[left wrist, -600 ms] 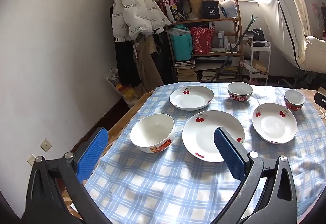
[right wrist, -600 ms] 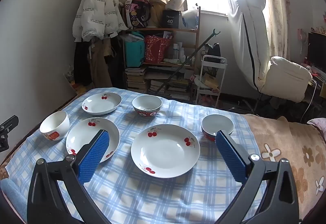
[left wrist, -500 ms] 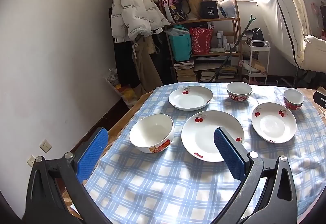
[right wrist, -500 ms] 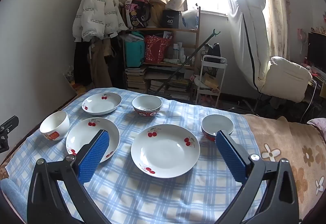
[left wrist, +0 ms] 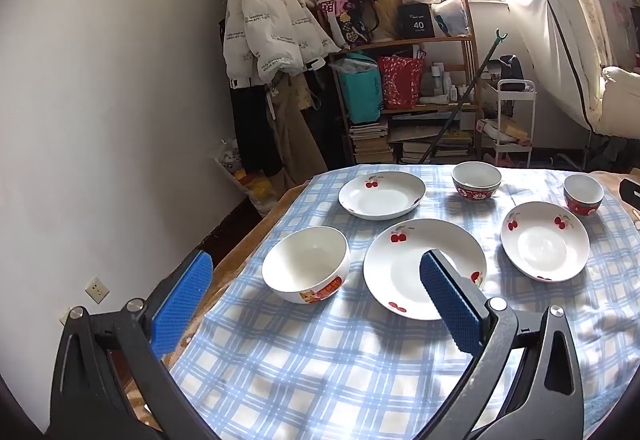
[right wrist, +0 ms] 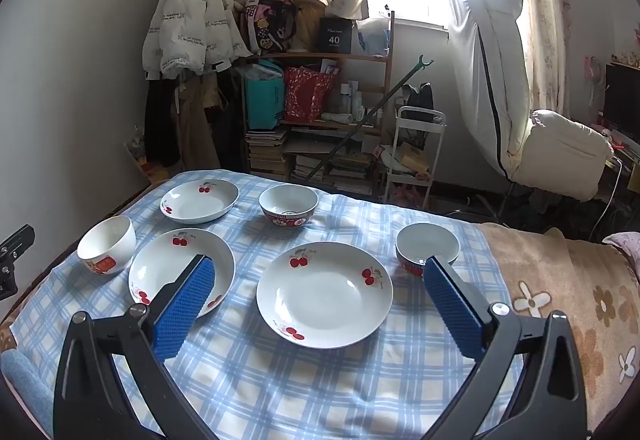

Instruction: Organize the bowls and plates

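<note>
Hovering over spread crockery, both jaws gaping, holding nothing.

Lining right gripper (right wrist: 320,304) up on near plate (right wrist: 324,294) rim; left gripper (left wrist: 316,300) nearing white bowl (left wrist: 306,264) on checked tabletop (left wrist: 320,372); gripping rims squarely.

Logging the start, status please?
Left gripper open, right gripper open. Three cherry-print white plates and three bowls unstacked on checked tablecloth. Nothing blocking.

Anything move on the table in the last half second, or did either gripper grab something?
Nothing visibly changed. Left gripper and right gripper are both open and empty above the tablecloth; the cherry plates and bowls sit where they were.
</note>
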{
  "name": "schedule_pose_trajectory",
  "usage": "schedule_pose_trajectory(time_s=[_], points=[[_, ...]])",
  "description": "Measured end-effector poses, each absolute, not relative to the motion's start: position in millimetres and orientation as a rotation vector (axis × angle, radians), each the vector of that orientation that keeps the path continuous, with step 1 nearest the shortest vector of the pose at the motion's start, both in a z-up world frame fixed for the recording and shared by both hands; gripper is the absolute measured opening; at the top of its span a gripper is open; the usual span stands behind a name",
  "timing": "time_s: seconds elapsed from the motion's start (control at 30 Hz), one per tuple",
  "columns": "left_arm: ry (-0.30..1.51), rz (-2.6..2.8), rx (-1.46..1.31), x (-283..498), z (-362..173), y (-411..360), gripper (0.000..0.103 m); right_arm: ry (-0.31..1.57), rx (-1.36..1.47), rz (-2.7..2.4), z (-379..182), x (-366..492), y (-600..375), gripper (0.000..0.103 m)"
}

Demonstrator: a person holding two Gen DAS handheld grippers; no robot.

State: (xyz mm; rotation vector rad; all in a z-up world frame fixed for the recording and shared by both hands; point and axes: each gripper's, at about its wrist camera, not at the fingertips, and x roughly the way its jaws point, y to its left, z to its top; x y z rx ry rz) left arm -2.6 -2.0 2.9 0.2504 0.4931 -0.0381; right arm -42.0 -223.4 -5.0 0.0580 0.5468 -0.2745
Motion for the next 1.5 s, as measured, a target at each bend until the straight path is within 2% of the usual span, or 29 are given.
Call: schedule_pose_trajectory(time_s=[1.5], points=[[0.517,-0.039,0.263,-1.9,-2.8,-5.3,0.102,0.551,0.059,-0.279,-5.4,-41.3,-223.9,0.103]])
